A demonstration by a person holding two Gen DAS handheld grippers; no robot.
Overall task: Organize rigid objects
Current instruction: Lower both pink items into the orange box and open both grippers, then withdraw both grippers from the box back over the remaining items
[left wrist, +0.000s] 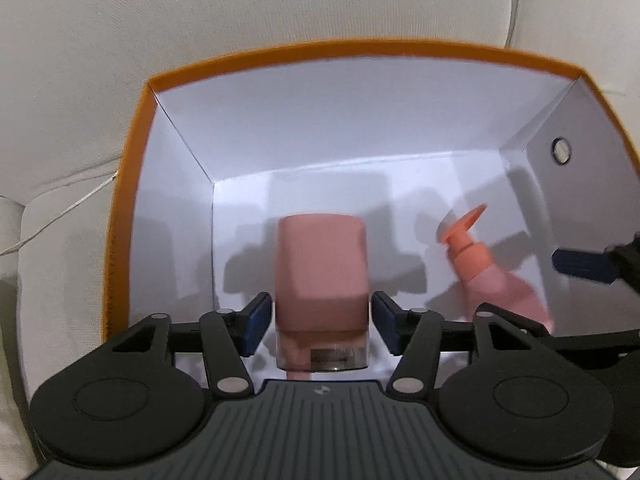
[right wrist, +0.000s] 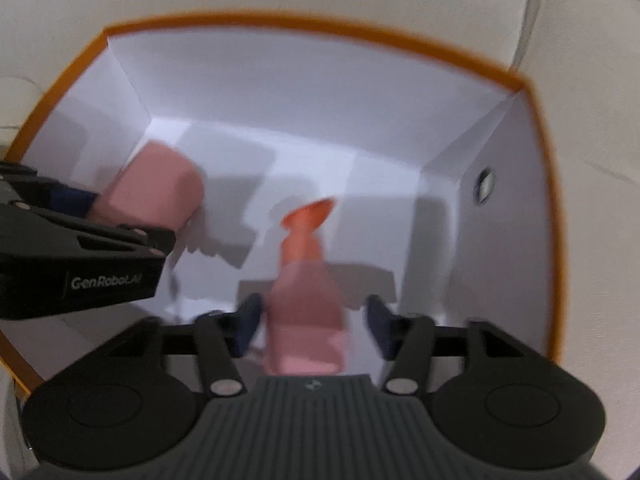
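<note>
White lettering "GenRobot.AI" stands on the black body of the left tool [right wrist: 90, 216], readable in the right wrist view.

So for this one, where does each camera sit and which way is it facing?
Left wrist: on the left gripper, looking down into the box; its own fingers flank the pink jar.
Right wrist: on the right gripper, looking down likewise; its fingers flank the pump bottle.
Shared: box, jar, bottle, each other's gripper.

Blurred pink jar [left wrist: 322, 268] and pink pump bottle [right wrist: 306, 300], seemingly inside white, orange-rimmed box [left wrist: 320, 140].
</note>
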